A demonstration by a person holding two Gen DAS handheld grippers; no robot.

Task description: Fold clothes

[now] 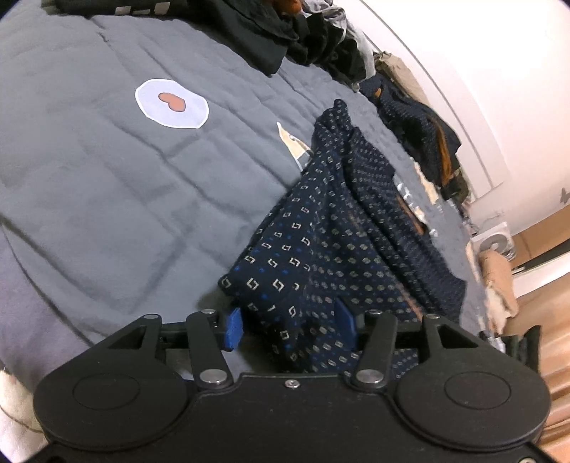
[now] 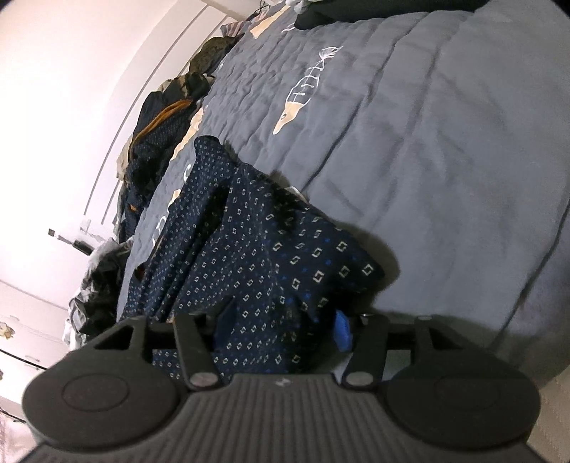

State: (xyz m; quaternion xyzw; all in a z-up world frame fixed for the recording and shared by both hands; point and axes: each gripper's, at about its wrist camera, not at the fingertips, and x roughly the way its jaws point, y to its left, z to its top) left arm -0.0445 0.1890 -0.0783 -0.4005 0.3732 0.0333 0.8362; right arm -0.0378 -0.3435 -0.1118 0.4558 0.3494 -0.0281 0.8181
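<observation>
A navy garment [image 1: 342,220] with small white and blue square motifs lies bunched on the grey quilt [image 1: 107,185]. In the left wrist view its near end runs between the blue pads [image 1: 233,329] of my left gripper [image 1: 290,326]. The jaws stand apart, open, and the cloth is slack between them. In the right wrist view the same garment [image 2: 256,249] reaches from the quilt [image 2: 445,160] into my right gripper [image 2: 283,326]. That gripper is open too, and loose fabric covers part of its left pad while the right pad [image 2: 342,331] shows.
A heap of dark clothes [image 1: 302,32] sits at the quilt's far side. More patterned and dark garments [image 2: 160,135] line the bed's edge by the white wall. The quilt carries a heart patch [image 1: 172,103] and a fish-skeleton print [image 2: 302,89]. A wooden floor [image 1: 555,356] lies beyond the bed.
</observation>
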